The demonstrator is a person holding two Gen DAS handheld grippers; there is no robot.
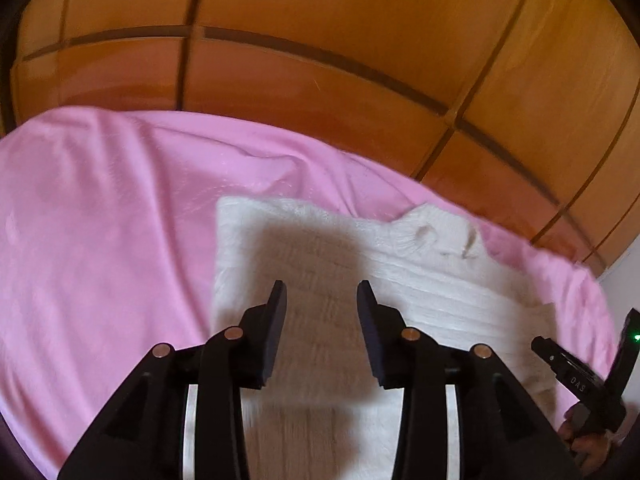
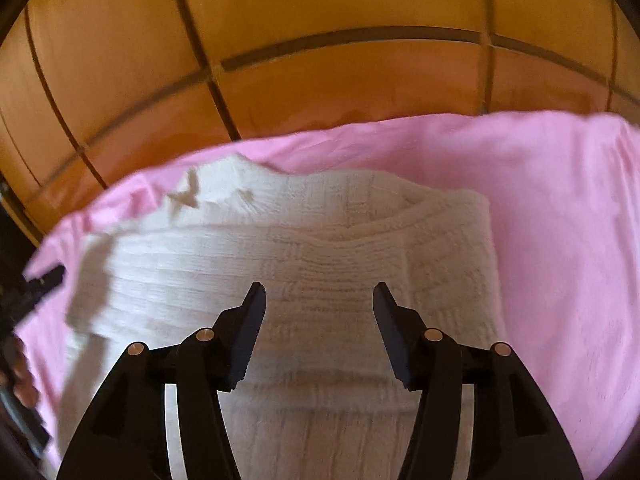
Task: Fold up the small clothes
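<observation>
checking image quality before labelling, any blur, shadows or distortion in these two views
Left wrist: a dark gripper shadow lies on the white sweater, knit smeared by motion blur; fisheye bends the wooden panels. Right wrist: the sweater's far edge is blurred, the pink blanket looks washed out, corners vignetted.

"DAS" in white letters on right claw (image 1: pixel 576 376) body.
</observation>
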